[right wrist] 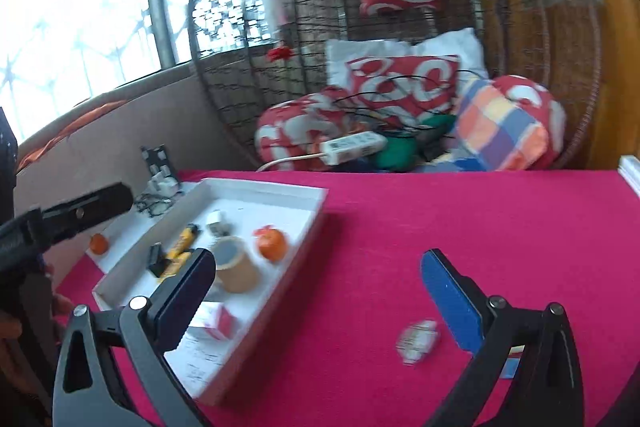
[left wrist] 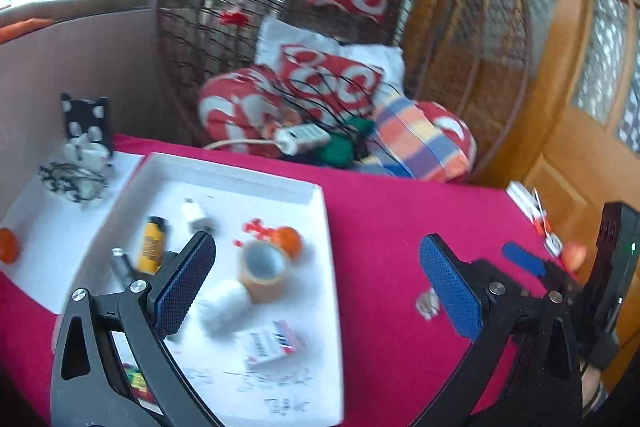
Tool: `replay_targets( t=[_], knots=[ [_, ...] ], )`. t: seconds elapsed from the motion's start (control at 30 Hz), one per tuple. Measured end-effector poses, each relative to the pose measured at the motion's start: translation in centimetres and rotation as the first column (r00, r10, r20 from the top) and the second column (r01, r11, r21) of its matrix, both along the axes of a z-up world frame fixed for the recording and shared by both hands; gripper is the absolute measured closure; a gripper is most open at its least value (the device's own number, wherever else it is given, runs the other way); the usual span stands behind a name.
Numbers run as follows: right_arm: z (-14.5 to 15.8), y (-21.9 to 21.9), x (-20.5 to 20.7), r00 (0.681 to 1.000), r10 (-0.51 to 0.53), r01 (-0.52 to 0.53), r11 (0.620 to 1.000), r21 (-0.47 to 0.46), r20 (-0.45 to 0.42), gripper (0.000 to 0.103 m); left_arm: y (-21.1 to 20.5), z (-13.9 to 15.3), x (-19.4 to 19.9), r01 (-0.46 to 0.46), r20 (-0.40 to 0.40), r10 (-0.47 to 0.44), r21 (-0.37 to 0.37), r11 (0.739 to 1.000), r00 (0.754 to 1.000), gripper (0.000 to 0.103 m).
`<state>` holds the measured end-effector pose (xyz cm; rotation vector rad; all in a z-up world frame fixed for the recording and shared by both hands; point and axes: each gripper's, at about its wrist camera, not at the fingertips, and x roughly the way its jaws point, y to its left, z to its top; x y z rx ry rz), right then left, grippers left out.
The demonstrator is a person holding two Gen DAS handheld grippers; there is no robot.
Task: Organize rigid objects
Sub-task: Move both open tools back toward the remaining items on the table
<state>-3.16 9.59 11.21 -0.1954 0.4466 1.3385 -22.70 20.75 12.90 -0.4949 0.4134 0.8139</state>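
Both grippers hang over the magenta cloth-covered table with nothing between their fingers: the left gripper has its blue-padded jaws spread wide above the shallow white rectangular tray, and the right gripper stands just as wide and empty. The tray already holds a tan roll of packing tape, a yellow lighter, a small orange fruit, a white ball and a small red-and-white carton. The piece most likely left to sort is the small, blurred silvery wrapped object lying alone on the cloth, at about four o'clock from the tray in the right wrist view, just beside the right gripper's right finger. I would take it with the right gripper: bring the jaws down so the object sits centred between the pads, close gently since it looks small and light, lift clear of the tray's rim, then release it over a bare patch of the tray near five o'clock, away from the tape roll.
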Motion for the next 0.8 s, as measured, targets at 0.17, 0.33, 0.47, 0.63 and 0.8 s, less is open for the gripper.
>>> replay_targets(
  t=[0.17,0.33,0.47,0.63,0.8],
  knots=[
    [-1.0,-4.5,5.8,0.990,-0.143,0.144,0.989,0.020,-0.007,0.000,-2.0,-2.6,7.4,0.158,-0.112,-0.160,-0.028,0.987,0.981,0.000],
    [-3.6,-6.8,9.9,0.976,-0.204,0.199,0.977,-0.074,-0.076,0.000,-3.1,-7.5,13.2,0.243,-0.214,-0.261,-0.107,0.964,0.941,0.000],
    [-5.7,-6.5,10.1,0.980,-0.200,0.197,0.960,-0.197,0.004,0.000,-3.7,-10.4,15.7,0.257,-0.250,-0.280,-0.124,0.959,0.927,0.000],
    [-7.8,-5.2,9.7,0.977,-0.198,0.213,0.931,-0.296,0.081,0.000,-4.4,-12.3,17.8,0.266,-0.334,-0.291,-0.119,0.957,0.897,0.000],
    [-8.0,-4.5,10.3,0.980,-0.190,0.200,0.928,-0.313,0.061,0.024,-3.9,-12.6,18.6,0.256,-0.357,-0.276,-0.104,0.961,0.893,0.001]
  ],
)
